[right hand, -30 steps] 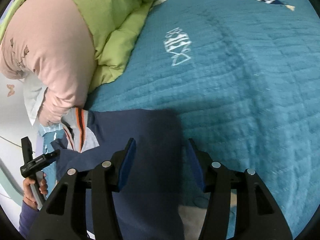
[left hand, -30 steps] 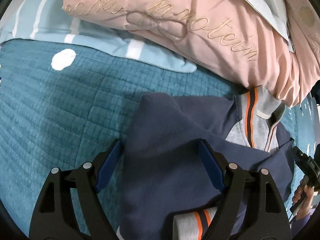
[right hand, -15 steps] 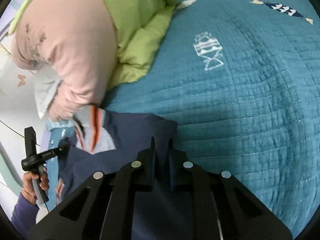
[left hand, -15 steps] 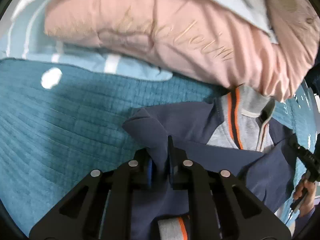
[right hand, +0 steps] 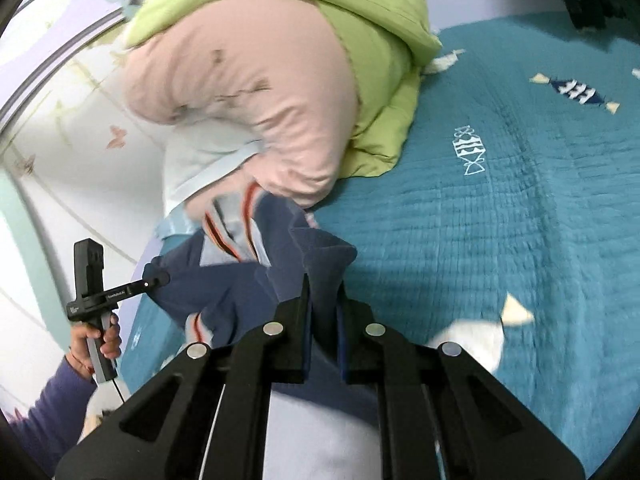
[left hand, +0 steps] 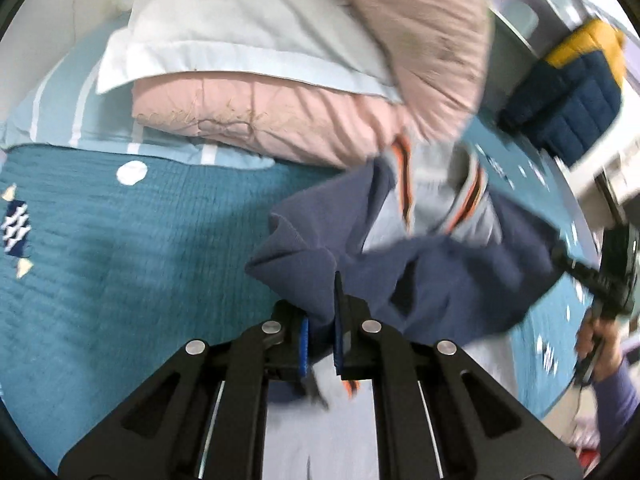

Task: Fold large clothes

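both grippers have a bite of the same navy jacket (left hand: 460,280) right now. the left gripper (left hand: 320,336) has its blue pads squeezed together on a bunched fold of the navy fabric, and the right gripper (right hand: 324,336) is doing the same thing, jaws pinched tight on another peak of the cloth. the jacket hangs between them, bunched and lifted above the teal quilt (left hand: 100,260), with its grey collar and orange-black stripes (right hand: 236,224) up near the pink duvet (right hand: 260,112). that duvet is piled with a green duvet (right hand: 372,32) and a pale pillow (left hand: 240,40) at the head of the bed. little fish patterns (right hand: 472,150) are stitched on the quilt. everything is a bit motion-blurred, especially the jacket's edges.
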### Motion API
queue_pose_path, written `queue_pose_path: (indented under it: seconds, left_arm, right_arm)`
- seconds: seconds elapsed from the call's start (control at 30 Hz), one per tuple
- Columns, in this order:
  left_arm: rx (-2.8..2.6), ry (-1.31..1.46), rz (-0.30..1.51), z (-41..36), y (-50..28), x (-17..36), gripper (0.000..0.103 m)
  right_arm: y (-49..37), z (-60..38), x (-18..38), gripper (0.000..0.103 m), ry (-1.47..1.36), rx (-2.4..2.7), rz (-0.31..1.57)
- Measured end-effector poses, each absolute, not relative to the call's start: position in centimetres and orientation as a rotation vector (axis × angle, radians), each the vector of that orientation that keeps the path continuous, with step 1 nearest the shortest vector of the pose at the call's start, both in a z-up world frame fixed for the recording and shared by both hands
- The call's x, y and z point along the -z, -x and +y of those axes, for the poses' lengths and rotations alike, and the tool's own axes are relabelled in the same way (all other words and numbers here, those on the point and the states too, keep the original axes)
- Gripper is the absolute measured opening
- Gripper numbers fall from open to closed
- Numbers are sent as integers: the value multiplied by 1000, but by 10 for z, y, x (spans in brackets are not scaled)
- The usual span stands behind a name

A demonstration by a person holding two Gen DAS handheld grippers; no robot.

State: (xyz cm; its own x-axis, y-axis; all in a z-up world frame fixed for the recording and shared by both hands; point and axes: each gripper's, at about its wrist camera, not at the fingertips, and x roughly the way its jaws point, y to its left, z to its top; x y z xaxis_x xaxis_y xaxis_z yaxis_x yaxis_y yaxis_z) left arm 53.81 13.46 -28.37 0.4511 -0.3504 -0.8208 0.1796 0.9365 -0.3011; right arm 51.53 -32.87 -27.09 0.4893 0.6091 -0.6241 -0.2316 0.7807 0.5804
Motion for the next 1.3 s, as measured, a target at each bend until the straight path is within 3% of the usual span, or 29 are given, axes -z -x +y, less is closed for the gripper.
queue_pose_path:
  seconds: [0.3, 0.6, 0.73, 0.8, 0.97, 1.1, 1.17, 1.23, 1.3]
  left_arm:
    - [428, 120, 1085, 144, -398, 262, 8]
    - [467, 93, 1269, 136, -290, 336, 9]
    - [434, 166, 1257, 141, -285, 347, 11]
    - [429, 184, 1249, 143, -282, 342, 13]
    - [414, 123, 1244, 148, -268, 321, 20]
    - [420, 126, 1205, 160, -254, 290, 21]
    - [444, 194, 1137, 166, -250, 269, 27]
    - [452, 274, 1082, 168, -250, 260, 63]
    - [449, 331, 1064, 157, -260, 260, 67]
  right_arm:
    - [-381, -341, 245, 9, -397, -549, 1025]
    - [-278, -344, 323, 13, -363, -450, 1302]
    - [-269, -353, 332, 15, -420, -395, 1276]
    - [-265, -351, 327, 18, -405, -370, 1279]
    - [-254, -354, 301, 43, -347, -324, 1251]
    - [-238, -364, 266, 43, -386, -352, 1142]
    - [-237, -360, 254, 43, -384, -374, 1095]
    - [-244, -348, 250, 39, -388, -389, 1069]
    - [-257, -335, 258, 29, -404, -369, 1069]
